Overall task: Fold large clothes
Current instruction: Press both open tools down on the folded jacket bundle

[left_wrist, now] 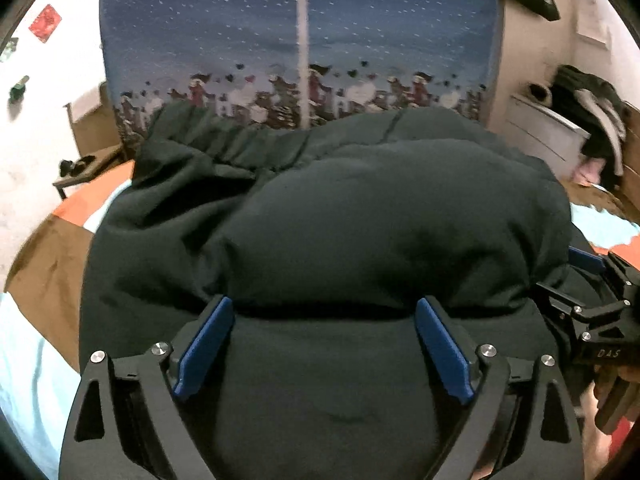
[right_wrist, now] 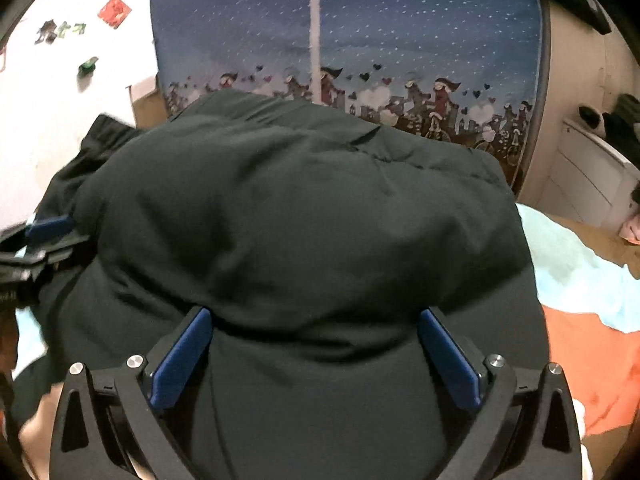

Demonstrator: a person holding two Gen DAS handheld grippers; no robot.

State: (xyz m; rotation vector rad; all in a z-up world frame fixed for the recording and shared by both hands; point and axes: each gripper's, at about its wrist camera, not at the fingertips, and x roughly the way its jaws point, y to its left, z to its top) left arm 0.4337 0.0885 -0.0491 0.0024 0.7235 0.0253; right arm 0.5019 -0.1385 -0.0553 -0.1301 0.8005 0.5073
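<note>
Left wrist view: I am looking along the left gripper, its blue pads standing spread wide, nothing pinched. The dark green garment is filling the middle of the frame, bunched in a thick fold whose near edge is lying right at the fingertips; more of the same cloth is lying flat between the fingers below. An elastic gathered band is showing at the garment's upper left edge.

The garment is resting on a patchwork bedcover of brown, orange and pale blue, visible at lower left and far right. At the right edge of this frame the right gripper is showing, a hand wrapped on its grip.

Right wrist view: the right gripper is likewise spread wide, pads clear of the cloth on their inner faces as far as I can tell, garment mounded ahead of them. The left gripper is peeking in at middle left, blurred.

Behind, across the top of both frames, a blue curtain with a printed border is hanging. A white drawer unit is standing at right, clothes piled on it.
</note>
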